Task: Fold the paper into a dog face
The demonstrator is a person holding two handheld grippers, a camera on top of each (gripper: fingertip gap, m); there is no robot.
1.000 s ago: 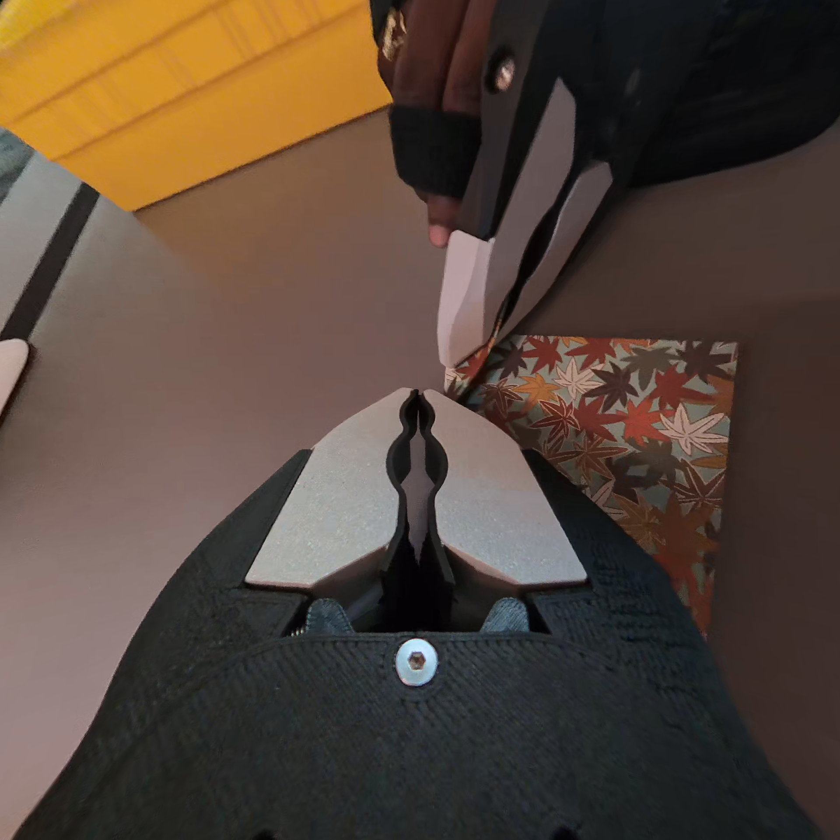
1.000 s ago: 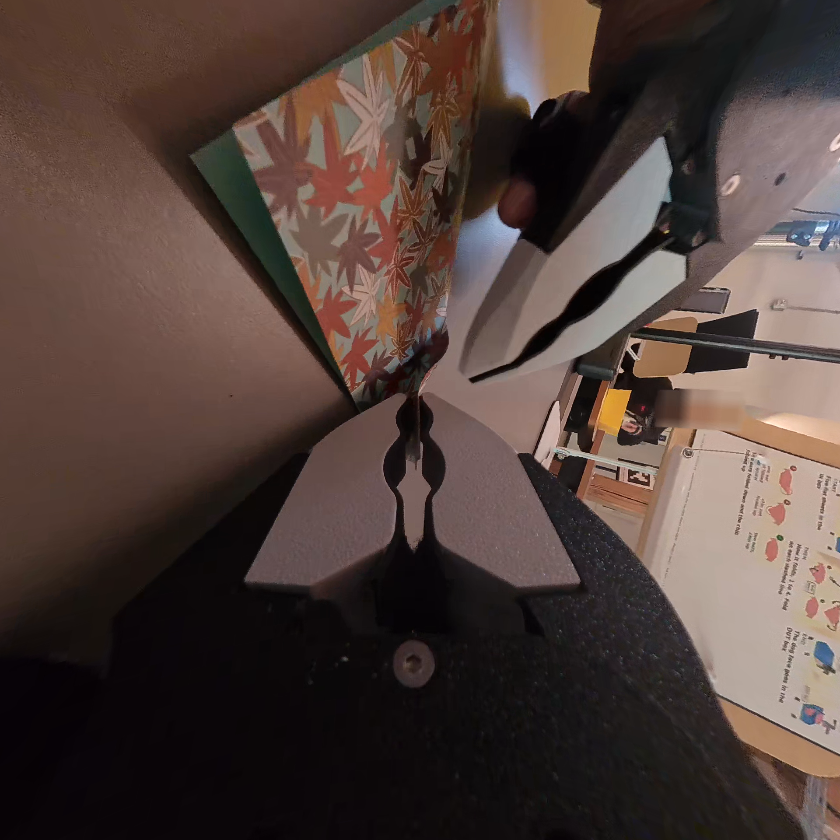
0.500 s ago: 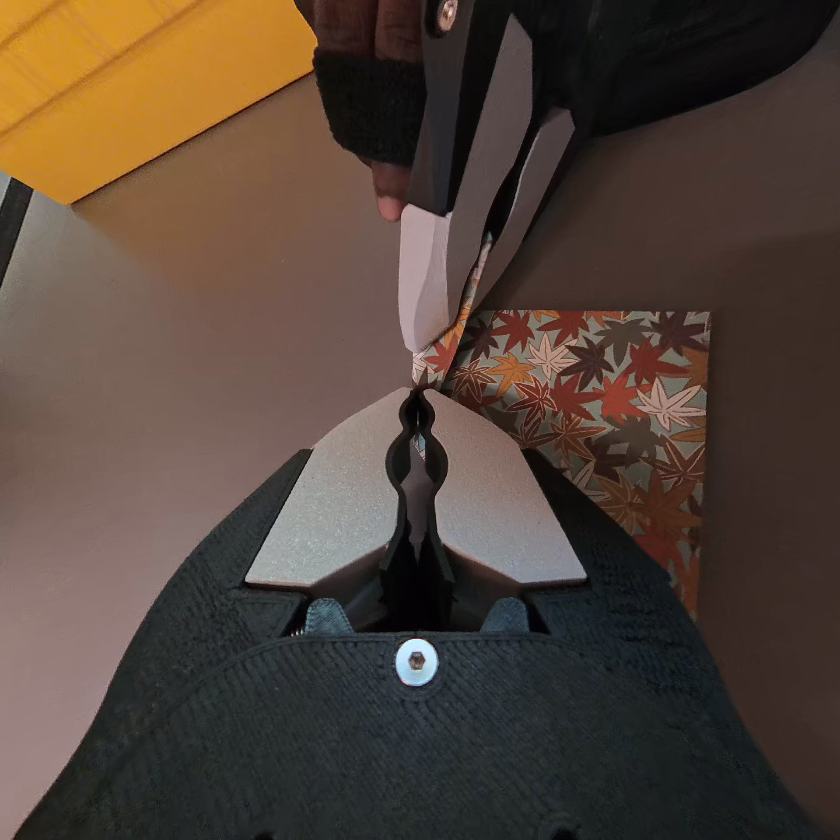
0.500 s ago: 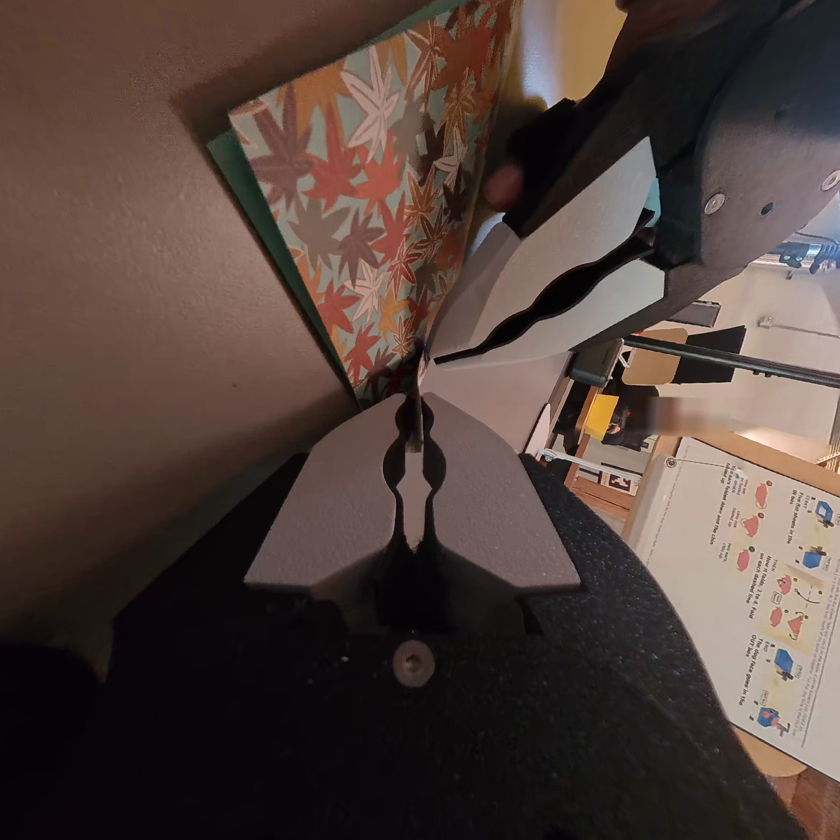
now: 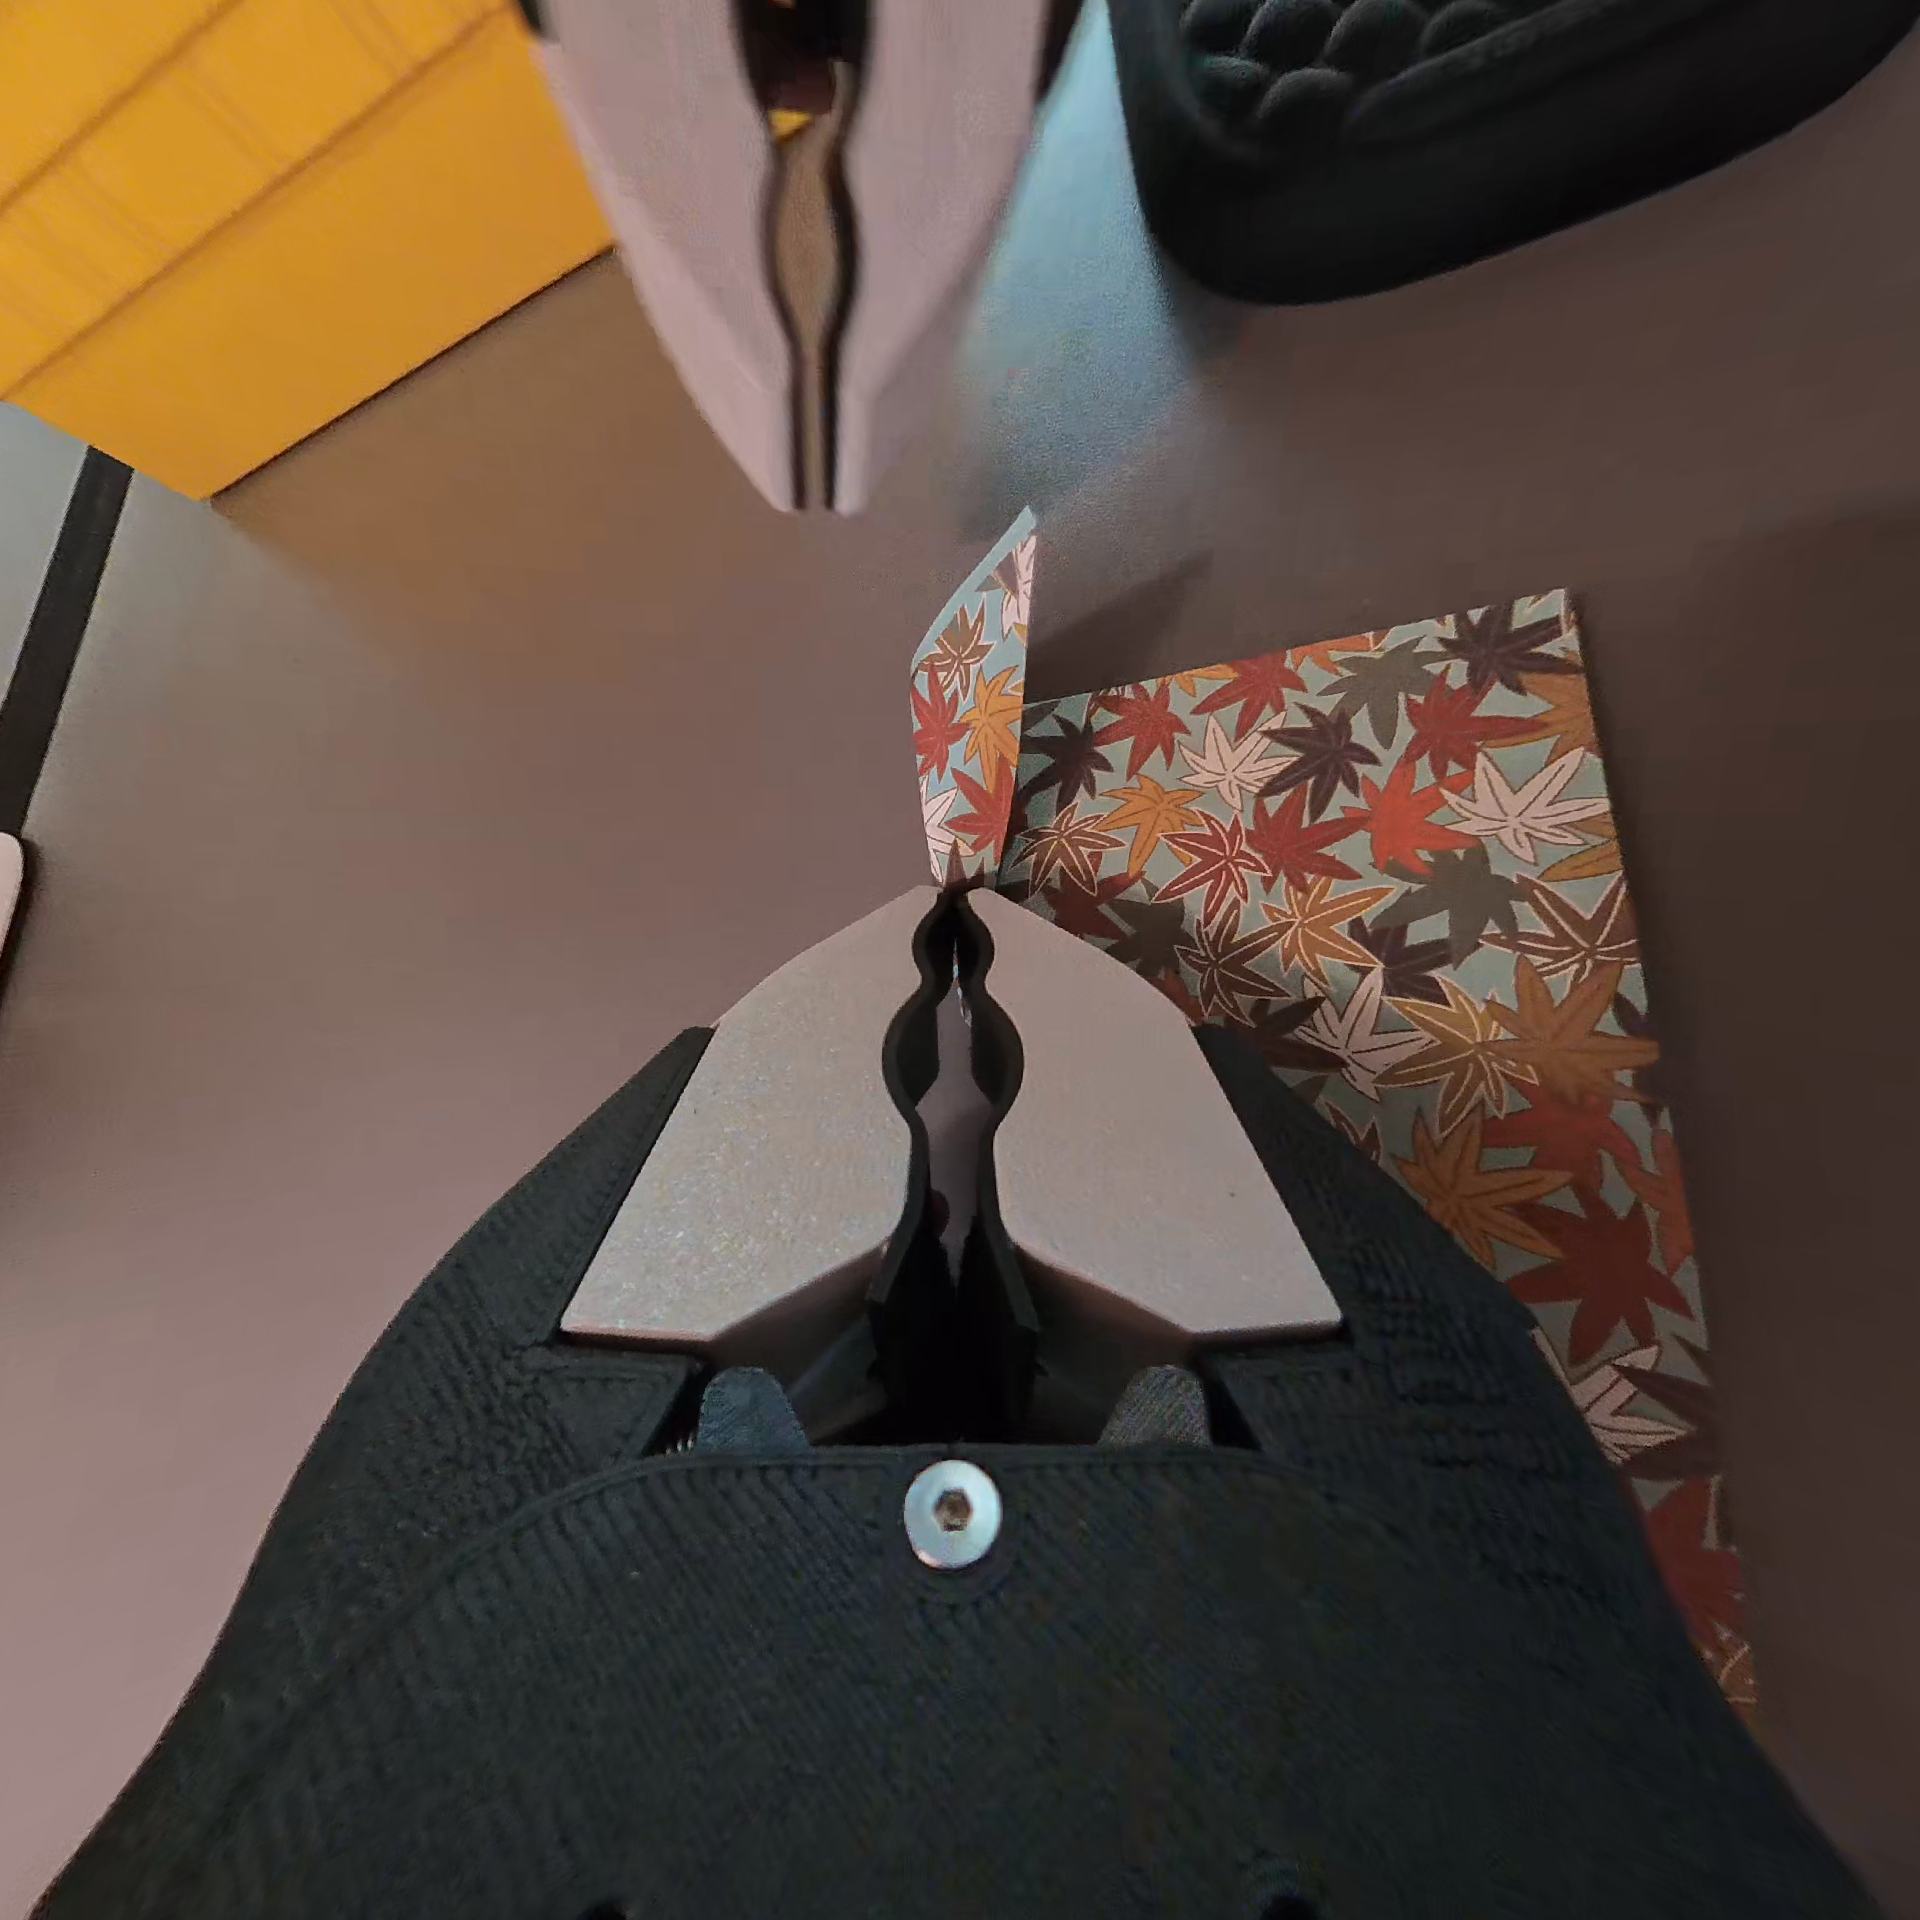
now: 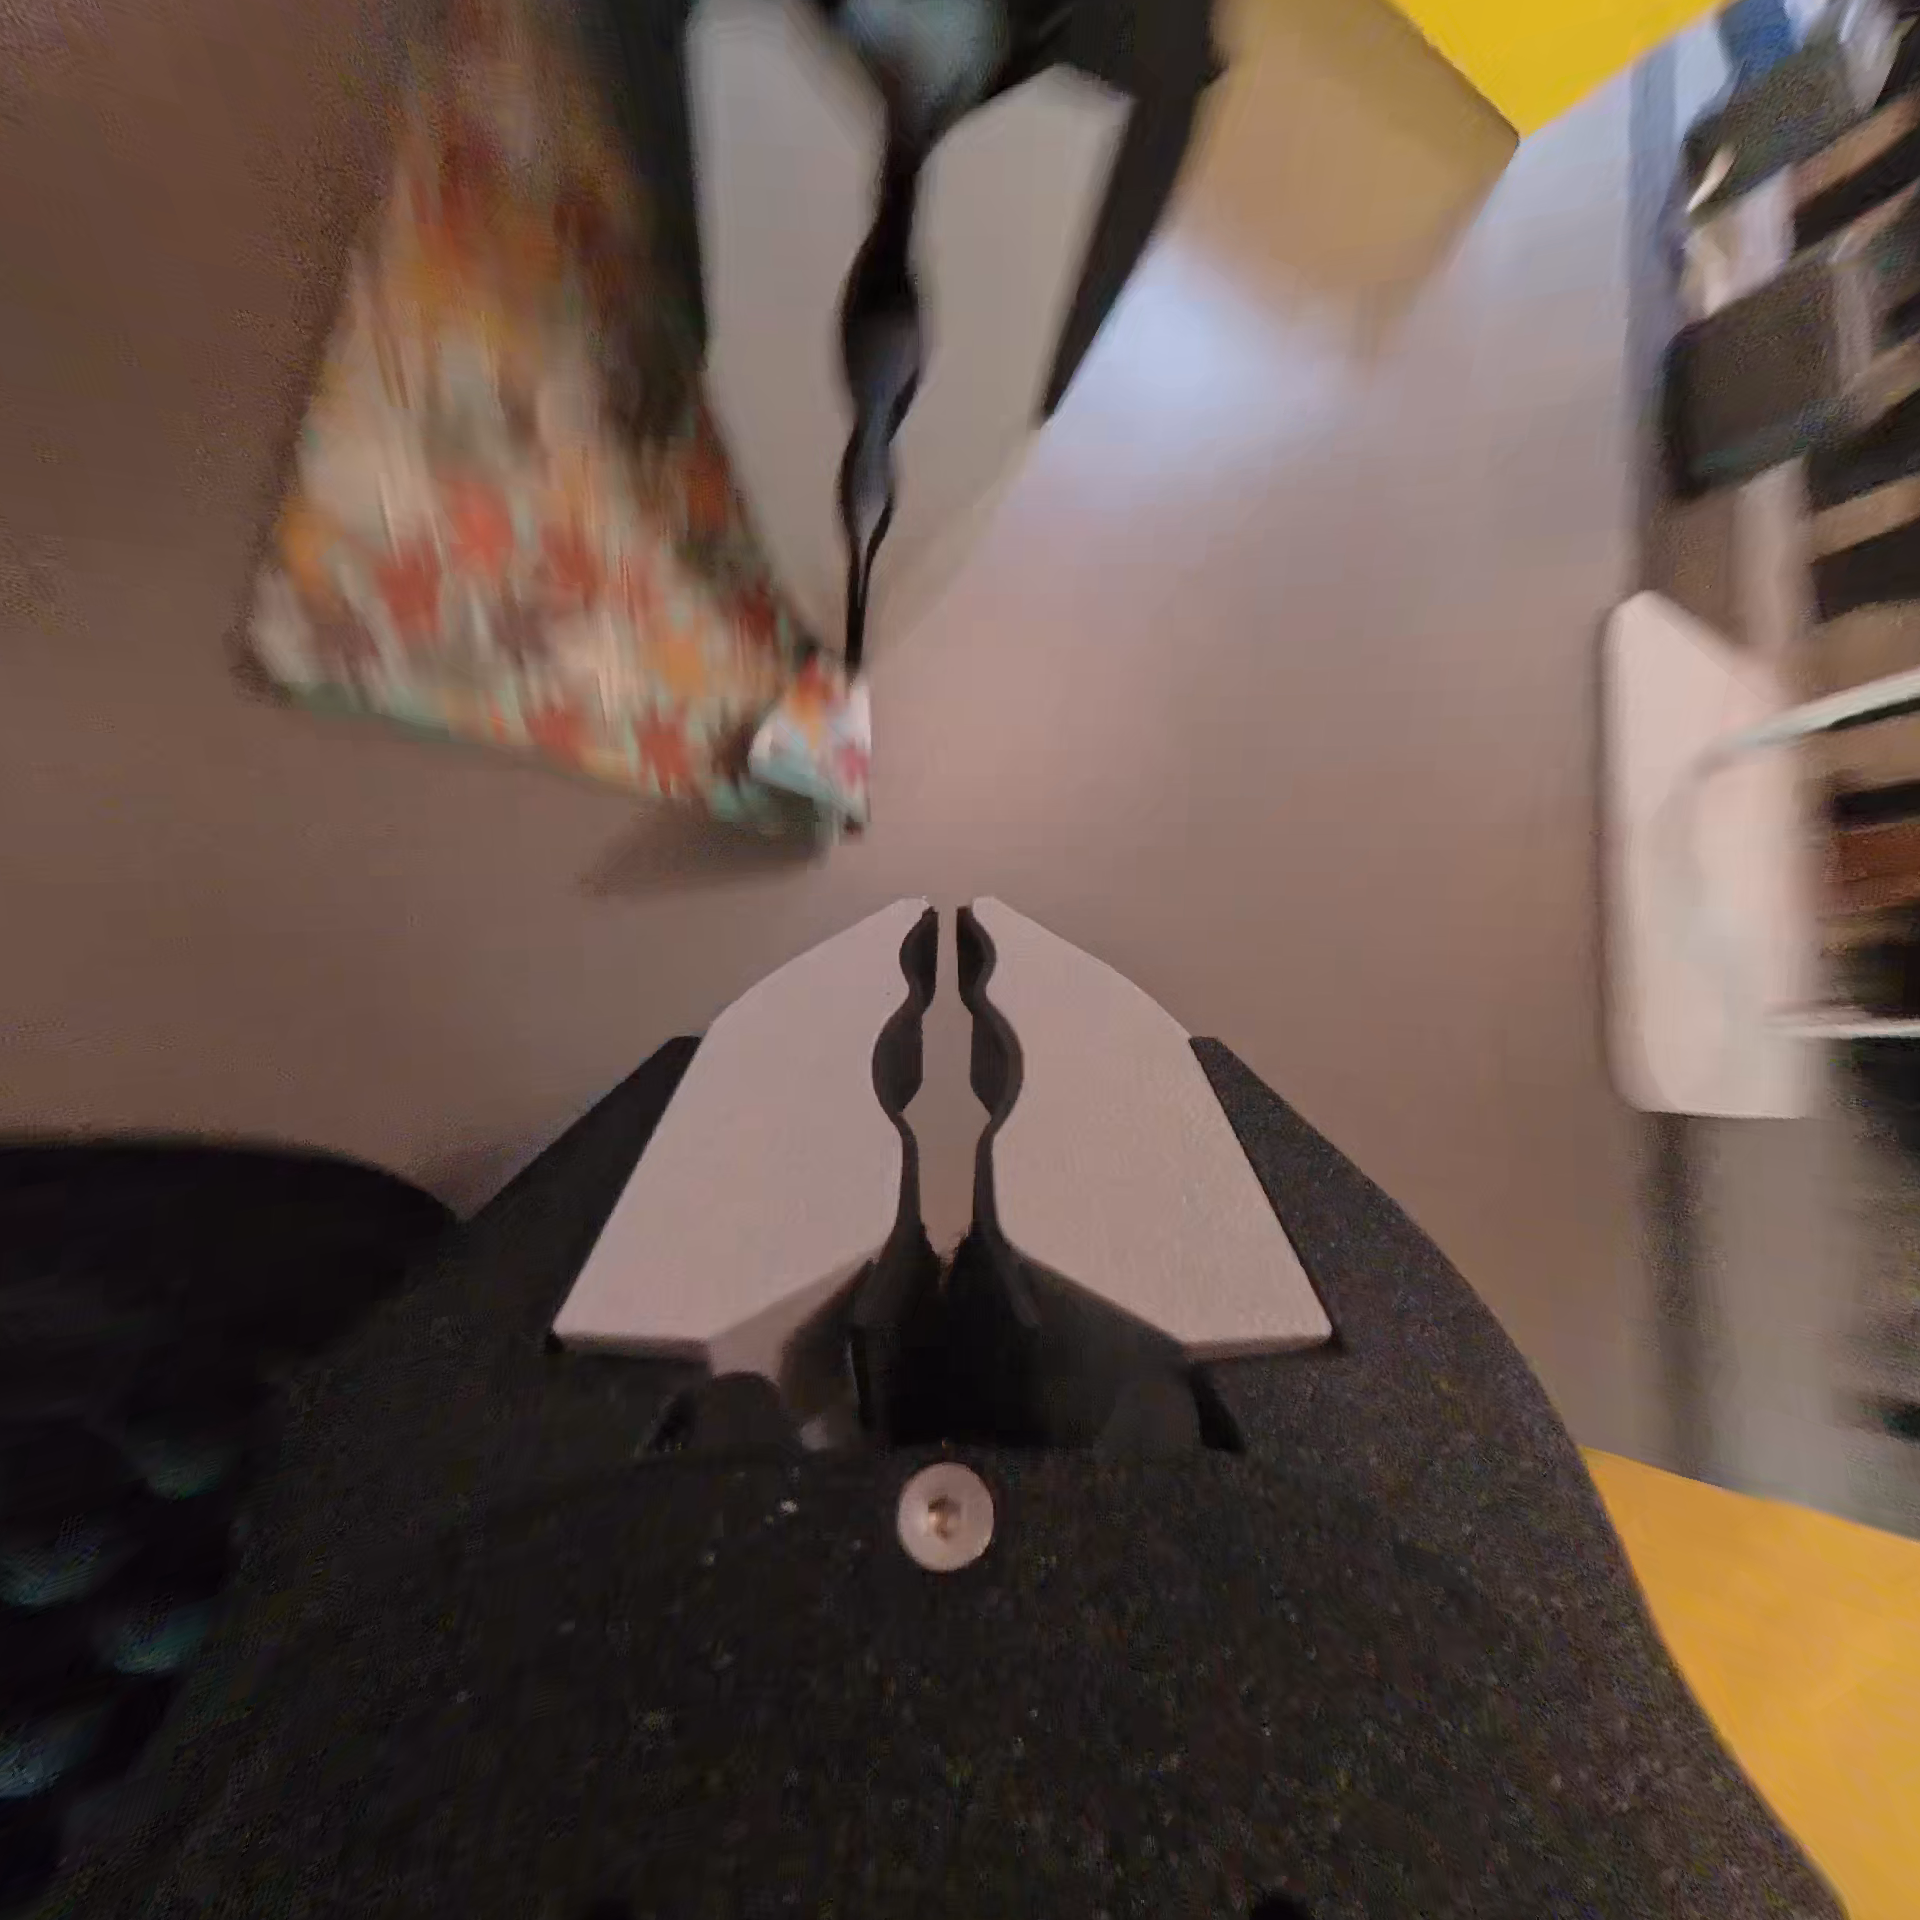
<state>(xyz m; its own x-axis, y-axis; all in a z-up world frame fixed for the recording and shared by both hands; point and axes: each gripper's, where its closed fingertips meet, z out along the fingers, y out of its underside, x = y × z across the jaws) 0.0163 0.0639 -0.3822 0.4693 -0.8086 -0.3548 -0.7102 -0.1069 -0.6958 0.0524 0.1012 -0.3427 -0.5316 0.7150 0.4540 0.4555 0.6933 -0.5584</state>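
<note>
Desk: a plain brown desk (image 5: 416, 831) carries everything; a yellow panel (image 5: 239, 208) lies beyond its far edge, and the right wrist view shows blurred shelving off to one side.
Paper: the leaf-patterned paper (image 5: 1351, 883) lies flat on the desk, except for one corner, which stands up as a small flap (image 5: 977, 727).
Left gripper: the left gripper (image 5: 954, 902) has its fingers clenched on the paper right at the foot of that flap. I judge this grip pins the sheet so it cannot slide while the corner is worked.
Right gripper: the right gripper (image 6: 943, 906) hangs above the desk, apart from the paper, with a thin slit between its fingers and nothing in it; released, as far as I can tell. It points toward the raised corner, likely placed to take or press it.
Other thing: a dark padded object (image 5: 1455, 156) sits at the far side of the desk, beyond the paper.
Writing: no brand, label or writing can be read in either view; the right wrist view is too smeared for detail.
</note>
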